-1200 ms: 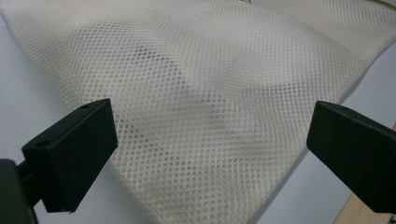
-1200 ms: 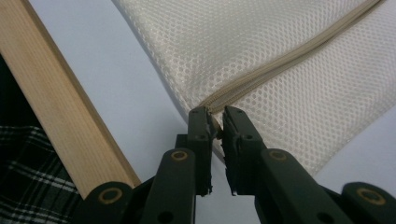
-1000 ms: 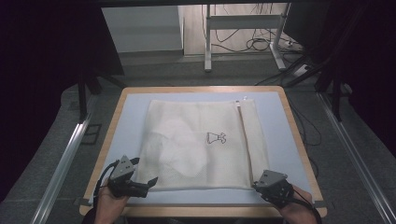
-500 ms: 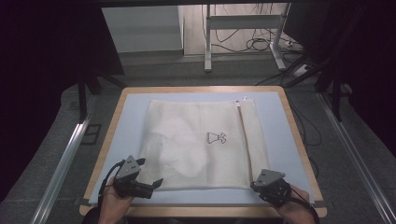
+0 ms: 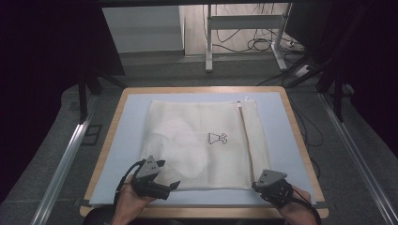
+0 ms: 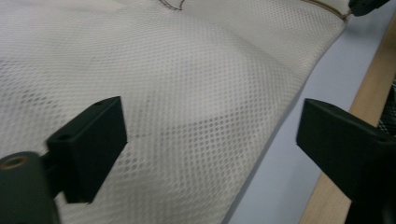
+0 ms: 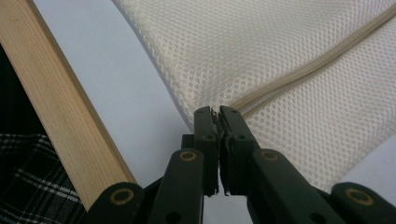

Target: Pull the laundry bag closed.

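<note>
Mesh bag (image 5: pixel 206 145) (cream, honeycomb weave)

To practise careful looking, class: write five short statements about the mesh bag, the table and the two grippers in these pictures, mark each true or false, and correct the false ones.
1. The right gripper is shut on the near corner of the mesh bag, by its zip. True.
2. The left gripper is clamped on the bag. False: its jaws stand apart over the bag's near edge and have just been closing.
3. The bag lies flat on the table. True.
4. The bag is black. False: it is cream white.
5. A small dark figure is printed on the bag. True.
</note>
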Available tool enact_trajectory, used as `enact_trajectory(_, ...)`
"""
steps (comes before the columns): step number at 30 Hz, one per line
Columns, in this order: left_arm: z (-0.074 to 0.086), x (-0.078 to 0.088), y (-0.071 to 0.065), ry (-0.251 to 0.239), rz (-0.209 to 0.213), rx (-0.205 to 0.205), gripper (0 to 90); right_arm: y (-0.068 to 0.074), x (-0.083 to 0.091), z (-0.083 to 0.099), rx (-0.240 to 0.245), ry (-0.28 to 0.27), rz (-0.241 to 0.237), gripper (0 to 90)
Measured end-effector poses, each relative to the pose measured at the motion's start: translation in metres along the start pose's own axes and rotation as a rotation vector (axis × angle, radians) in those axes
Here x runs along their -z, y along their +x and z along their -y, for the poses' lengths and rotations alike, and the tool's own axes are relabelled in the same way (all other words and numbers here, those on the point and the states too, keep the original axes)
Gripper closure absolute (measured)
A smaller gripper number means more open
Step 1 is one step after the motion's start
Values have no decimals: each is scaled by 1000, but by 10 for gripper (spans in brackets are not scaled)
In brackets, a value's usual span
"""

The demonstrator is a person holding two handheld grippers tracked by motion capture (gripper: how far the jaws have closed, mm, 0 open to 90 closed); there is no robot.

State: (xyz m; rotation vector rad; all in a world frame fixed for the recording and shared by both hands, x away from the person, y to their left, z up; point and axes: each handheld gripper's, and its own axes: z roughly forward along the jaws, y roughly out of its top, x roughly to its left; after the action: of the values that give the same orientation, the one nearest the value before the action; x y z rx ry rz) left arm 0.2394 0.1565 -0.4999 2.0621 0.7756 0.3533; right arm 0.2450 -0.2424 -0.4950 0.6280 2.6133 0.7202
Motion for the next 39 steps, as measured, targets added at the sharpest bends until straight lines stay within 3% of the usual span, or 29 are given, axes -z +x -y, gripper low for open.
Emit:
enact_trajectory(5, -5, -6, -5, -3, 25, -20, 200, -1, 0, 0, -10, -2, -6, 856)
enact_trajectory(8, -7, -11, -6, 15, 65, -7, 271, -2, 0, 0, -13, -7, -11, 856)
enact_trajectory(14, -11, -14, -6, -6, 102, 8, 354, -2, -1, 0, -21, -10, -14, 856)
enact_trajectory(39, -32, -51, -20, 29, 167, -51, 559, -3, -1, 0, -25, -11, -14, 847)
